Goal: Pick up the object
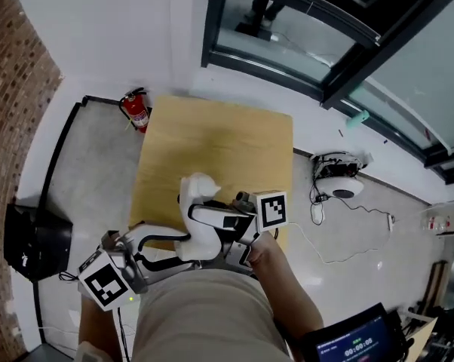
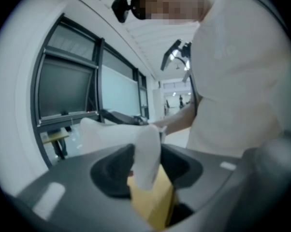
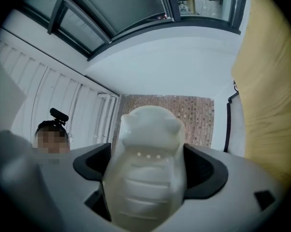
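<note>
I see from the head view a pale wooden counter standing on a light floor. A white figure with small rounded ears sits over the near edge of the counter, between my two claws. I cannot tell whether it rests on the wood or hangs just above it.

In the right gripper view, the right claw is clamped on the figure. Both dark pads press against its sides. Its ribbed belly fills the gap between them, and its eared head rises above the jaws. The jaws stand fairly wide apart, because the body they grip is broad.

In the left gripper view, the left claw is closed partway. A narrow white part of the same figure stands upright between its pads. That part fills the gap and meets a pad on each side, so this claw grips it too. The counter's wood shows just below the jaws.

In the head view the left claw reaches in from the lower left. The right claw comes in from the right, its marker cube just beside the figure. A red fire extinguisher stands on the floor near the counter's far left corner.
</note>
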Motion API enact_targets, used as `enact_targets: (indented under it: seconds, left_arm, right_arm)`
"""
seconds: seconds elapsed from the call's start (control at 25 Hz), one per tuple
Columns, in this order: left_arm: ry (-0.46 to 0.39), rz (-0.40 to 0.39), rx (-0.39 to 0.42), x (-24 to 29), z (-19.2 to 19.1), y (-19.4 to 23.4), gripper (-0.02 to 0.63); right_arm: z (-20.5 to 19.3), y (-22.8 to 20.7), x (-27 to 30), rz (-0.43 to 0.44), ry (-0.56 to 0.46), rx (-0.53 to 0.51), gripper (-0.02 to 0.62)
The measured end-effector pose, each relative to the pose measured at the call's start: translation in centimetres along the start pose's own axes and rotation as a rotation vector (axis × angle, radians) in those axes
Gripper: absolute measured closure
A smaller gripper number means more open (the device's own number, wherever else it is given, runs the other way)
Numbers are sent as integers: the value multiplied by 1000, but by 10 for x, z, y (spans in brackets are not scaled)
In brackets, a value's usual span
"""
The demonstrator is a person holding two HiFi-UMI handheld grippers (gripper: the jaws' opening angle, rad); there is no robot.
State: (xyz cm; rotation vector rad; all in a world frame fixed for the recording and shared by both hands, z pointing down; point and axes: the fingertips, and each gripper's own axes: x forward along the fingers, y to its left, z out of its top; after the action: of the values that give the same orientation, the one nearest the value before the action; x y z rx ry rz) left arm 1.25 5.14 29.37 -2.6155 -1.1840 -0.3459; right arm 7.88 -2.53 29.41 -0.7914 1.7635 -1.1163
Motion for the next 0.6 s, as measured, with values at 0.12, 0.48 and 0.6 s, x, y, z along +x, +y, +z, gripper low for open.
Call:
enact_targets:
  seconds: [0.12,0.48,0.6]
  left_arm:
    - [7,-39,22,7,1,4,431]
    - [-21,-136,39,7,6,13,430]
    - [-21,-156,41,11,5,11,430]
  right_arm:
    - [7,1,-7,10,-31,-14,127]
    - [17,4,-10,23,-91,-27,127]
    - [17,4,-15,25,-110,-32,127]
